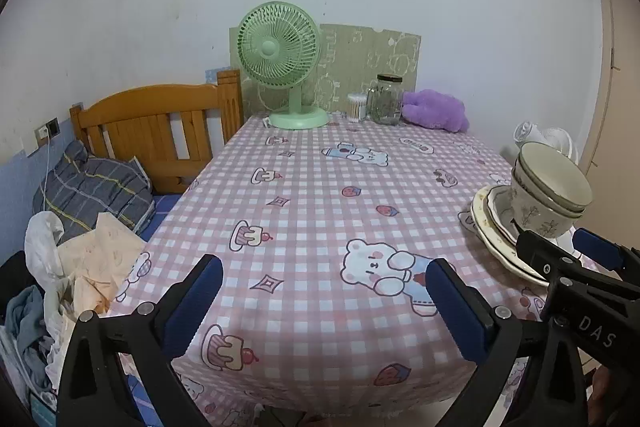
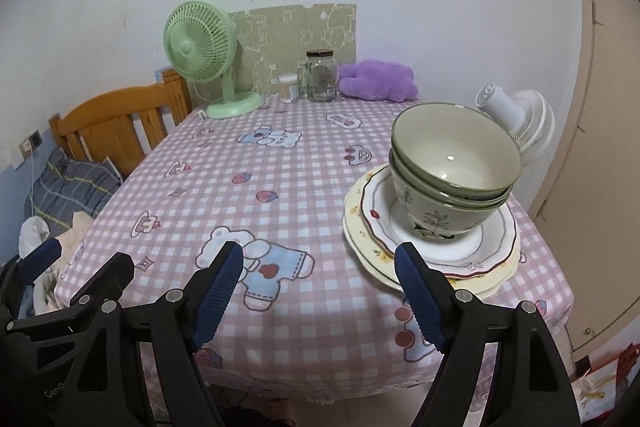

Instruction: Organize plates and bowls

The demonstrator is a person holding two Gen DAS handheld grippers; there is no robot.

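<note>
Three nested green-rimmed bowls with a leaf print stand on a stack of plates at the right side of the pink checked table. The top plate is white with a red scalloped rim; cream flowered plates lie under it. My right gripper is open and empty, just short of the stack, with its right fingertip before the plates' near rim. In the left wrist view the bowls and plates sit far right. My left gripper is wide open over bare cloth, left of the right gripper.
At the table's far edge stand a green fan, a glass jar, a cotton swab box and a purple plush. A white fan is behind the bowls. A wooden headboard, bedding and clothes lie left.
</note>
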